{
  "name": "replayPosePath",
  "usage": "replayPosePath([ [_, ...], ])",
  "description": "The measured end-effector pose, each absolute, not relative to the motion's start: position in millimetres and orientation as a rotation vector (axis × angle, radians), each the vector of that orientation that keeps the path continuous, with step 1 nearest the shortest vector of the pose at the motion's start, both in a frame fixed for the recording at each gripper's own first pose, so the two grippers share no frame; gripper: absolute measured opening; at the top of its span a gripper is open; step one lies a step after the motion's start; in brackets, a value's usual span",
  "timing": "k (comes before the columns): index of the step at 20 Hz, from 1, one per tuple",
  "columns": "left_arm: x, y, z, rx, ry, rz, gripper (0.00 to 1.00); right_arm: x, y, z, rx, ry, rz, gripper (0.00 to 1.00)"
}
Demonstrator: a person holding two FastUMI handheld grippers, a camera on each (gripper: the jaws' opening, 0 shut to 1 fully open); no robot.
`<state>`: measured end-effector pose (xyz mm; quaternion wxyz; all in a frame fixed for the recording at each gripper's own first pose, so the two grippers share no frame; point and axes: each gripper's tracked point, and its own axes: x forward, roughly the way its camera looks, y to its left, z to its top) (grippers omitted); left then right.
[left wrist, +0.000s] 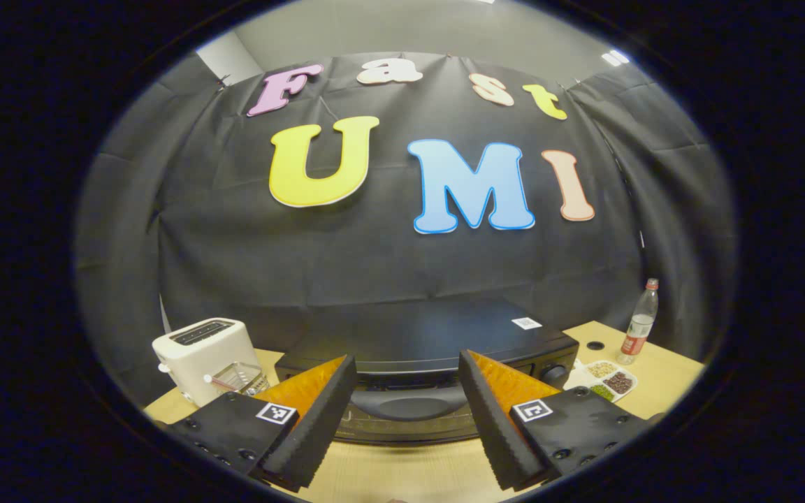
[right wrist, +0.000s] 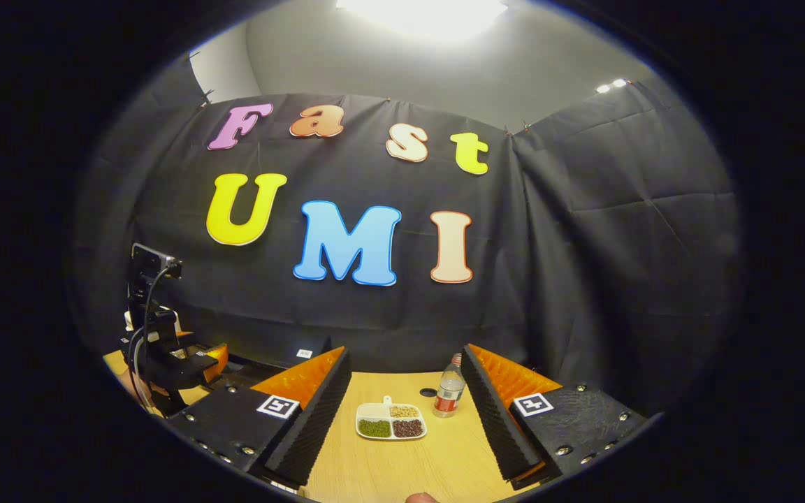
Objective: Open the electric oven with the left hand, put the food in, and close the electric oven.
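Note:
The black electric oven stands on the wooden table with its door shut and its handle facing me. My left gripper is open, just in front of the handle, with nothing between its fingers. In the right gripper view, a white divided plate of food lies on the table ahead of my right gripper, which is open and empty. The left gripper also appears at the far left of that view, in front of the oven.
A white toaster stands left of the oven, with a clear glass container beside it. A plastic bottle and the food plate sit right of the oven. The bottle stands just behind the plate.

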<state>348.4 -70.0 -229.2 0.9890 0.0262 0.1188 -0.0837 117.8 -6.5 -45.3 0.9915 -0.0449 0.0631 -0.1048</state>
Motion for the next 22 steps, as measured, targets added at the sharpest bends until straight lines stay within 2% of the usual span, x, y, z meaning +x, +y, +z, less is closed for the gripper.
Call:
replayPosePath([
  [4,358.5,-70.5,-263.3,0.067,0.311,-0.137,0.97,115.0,-12.2,-48.3,-0.117,0.148,-0.23,0.95],
  [7,353.7,-69.3,-260.0,0.024,0.295,-0.103,0.96,114.3,-10.6,-46.4,-0.145,0.143,-0.214,0.96],
  [15,290.7,-61.8,-274.3,0.015,0.329,-0.103,0.99,102.7,-14.9,-45.2,-0.135,0.13,-0.185,0.96],
  [16,283.4,-61.0,-278.5,0.013,0.339,-0.103,0.94,101.4,-14.3,-45.7,-0.13,0.132,-0.18,0.96],
  [17,275.3,-60.5,-282.6,0.012,0.352,-0.103,0.99,99.6,-14.9,-46.3,-0.127,0.133,-0.177,0.96],
  [22,241.7,-59.1,-312.3,0.048,0.409,-0.102,0.96,87.3,-16.2,-53.4,-0.134,0.154,-0.157,0.96],
])
